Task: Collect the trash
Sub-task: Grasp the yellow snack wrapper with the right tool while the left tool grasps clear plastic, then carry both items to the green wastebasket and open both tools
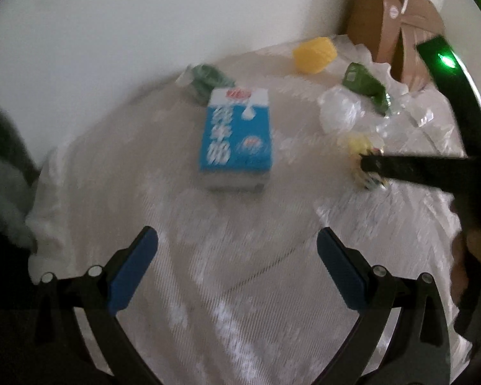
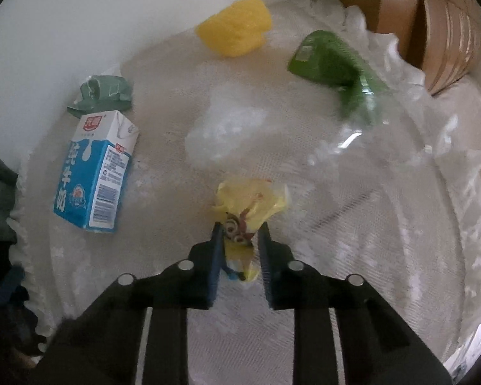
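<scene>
While our left gripper (image 1: 237,269) hangs with its blue pads spread wide and nothing between them, the left wrist view shows bare lace tablecloth (image 1: 208,304) filling the lower centre of the frame. A blue-and-white milk carton (image 1: 237,138) lies at centre, blurred, with open cloth on both sides. At right, our right gripper (image 1: 367,166) reaches in from the frame edge onto a small yellow wrapper (image 1: 360,144). A brown paper box (image 1: 397,29) stands at upper right against the white wall (image 1: 144,16).

From the right wrist view, we see the right gripper (image 2: 240,247) clenched on the yellow wrapper (image 2: 247,205) at lower centre. The carton (image 2: 96,173) lies at left, near the cloth's frilled edge. Across the top sit a yellow sponge (image 2: 237,29), a green wrapper (image 2: 333,64) and crumpled clear plastic (image 2: 227,128); open cloth spreads to the lower right.
</scene>
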Tool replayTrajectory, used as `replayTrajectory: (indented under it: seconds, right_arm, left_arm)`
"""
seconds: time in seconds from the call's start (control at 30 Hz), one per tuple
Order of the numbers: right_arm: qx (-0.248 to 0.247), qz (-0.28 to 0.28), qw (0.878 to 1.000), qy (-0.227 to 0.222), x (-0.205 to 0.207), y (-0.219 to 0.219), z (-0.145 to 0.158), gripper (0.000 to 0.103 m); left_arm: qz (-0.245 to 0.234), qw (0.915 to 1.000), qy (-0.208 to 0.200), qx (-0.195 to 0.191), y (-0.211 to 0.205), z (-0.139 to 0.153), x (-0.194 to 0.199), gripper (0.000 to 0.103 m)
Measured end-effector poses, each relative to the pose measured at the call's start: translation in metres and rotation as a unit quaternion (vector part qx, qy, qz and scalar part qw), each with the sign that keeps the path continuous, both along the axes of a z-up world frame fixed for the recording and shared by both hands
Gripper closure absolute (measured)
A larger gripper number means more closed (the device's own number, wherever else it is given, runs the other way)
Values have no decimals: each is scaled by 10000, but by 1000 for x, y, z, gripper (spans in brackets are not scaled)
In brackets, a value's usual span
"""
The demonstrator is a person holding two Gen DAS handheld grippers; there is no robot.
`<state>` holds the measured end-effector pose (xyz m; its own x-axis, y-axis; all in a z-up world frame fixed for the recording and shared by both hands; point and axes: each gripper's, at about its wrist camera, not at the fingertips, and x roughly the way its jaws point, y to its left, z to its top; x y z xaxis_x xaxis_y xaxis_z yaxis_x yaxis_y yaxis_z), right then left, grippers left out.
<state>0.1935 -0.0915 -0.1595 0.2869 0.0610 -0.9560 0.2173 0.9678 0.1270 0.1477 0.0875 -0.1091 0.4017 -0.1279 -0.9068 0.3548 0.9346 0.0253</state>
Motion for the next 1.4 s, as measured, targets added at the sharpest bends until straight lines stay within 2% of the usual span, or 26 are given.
replayTrajectory:
  seconds: [0.07, 0.17, 0.3, 0.4, 0.5, 0.57, 0.67, 0.73, 0.83, 1.03, 1.27, 1.4]
  right_arm:
    - [154, -68, 9998, -132, -14, -12, 12, 83]
    - [99, -253, 9993, -260, -39, -31, 28, 83]
    - [98, -596, 9978, -277, -69, -54, 38, 83]
    - [126, -755, 9966, -289, -92, -69, 40, 82]
    - [207, -899, 9953, -290, -105, -80, 38, 81]
    - [266, -940, 9948, -286, -115, -86, 38, 80]
    - [346, -945, 9944, -309, -122, -87, 38, 80]
    - [384, -917, 9944, -362, -126, -85, 41, 80]
    - [423, -790, 9950, -448, -131, -79, 46, 80]
    - [370, -422, 9971, -512, -153, -71, 53, 80]
    - [309, -150, 9988, -360, -205, -76, 47, 80]
    - [337, -272, 9986, -307, -241, -95, 42, 80]
  left_arm:
    - [-155, 9998, 20, -111, -12, 1, 11, 8]
    - [-330, 9991, 50, -273, -34, 0, 27, 8]
    - [-704, 9972, 84, -221, -87, -10, 57, 10]
    - [-843, 9961, 208, -129, -118, -23, 75, 23]
    - [-831, 9961, 305, -11, -141, -38, 89, 42]
    - [-802, 9959, 428, -7, -148, -48, 96, 64]
    - [-765, 9959, 481, -73, -146, -49, 95, 76]
    - [-797, 9955, 488, -148, -142, -43, 91, 79]
    - [-773, 9962, 359, -190, -130, -27, 74, 80]
    - [-646, 9974, 191, -248, -100, 5, 13, 80]
    - [-542, 9977, 367, -152, -87, 13, -69, 80]
    - [-835, 9952, 503, -71, -110, 11, -116, 80]
